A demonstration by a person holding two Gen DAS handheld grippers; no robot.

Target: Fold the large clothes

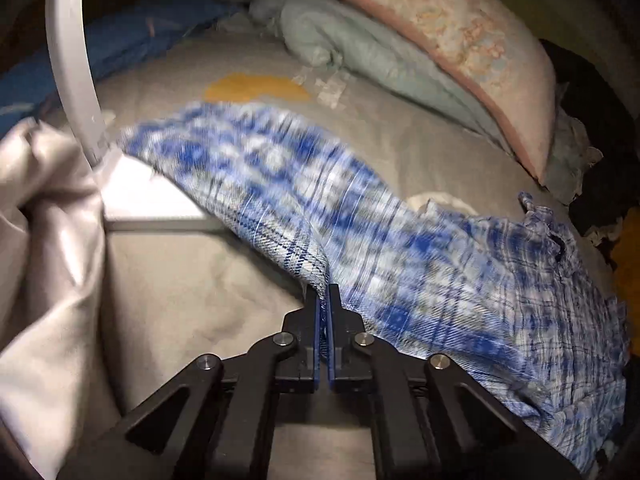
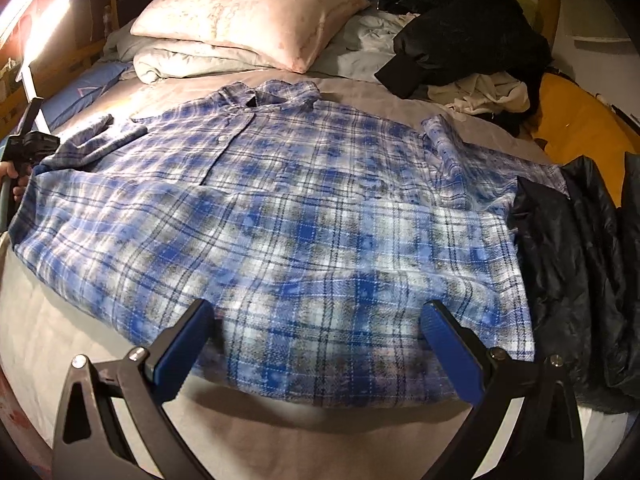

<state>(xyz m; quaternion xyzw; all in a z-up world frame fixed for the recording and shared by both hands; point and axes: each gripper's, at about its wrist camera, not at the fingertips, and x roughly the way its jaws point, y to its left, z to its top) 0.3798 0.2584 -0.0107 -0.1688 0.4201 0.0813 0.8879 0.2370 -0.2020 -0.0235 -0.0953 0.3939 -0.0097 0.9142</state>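
Shirt (image 2: 280, 208), blue plaid, lies spread on the bed (image 2: 60, 320) ahead of my right gripper (image 2: 320, 344), whose jaws gape wide; my left gripper (image 1: 323, 300) pinches its edge; no label is readable on it

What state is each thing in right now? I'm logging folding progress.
Blue-and-white plaid flannel shirt: spread flat on the bed, unfolded, left edge pinched.
Left gripper: shut on the shirt's edge.
Right gripper: open, hovering over the shirt's hem.
Pink pillow: resting on a rumpled pale blanket.
Black puffy jacket: crumpled beside the shirt.
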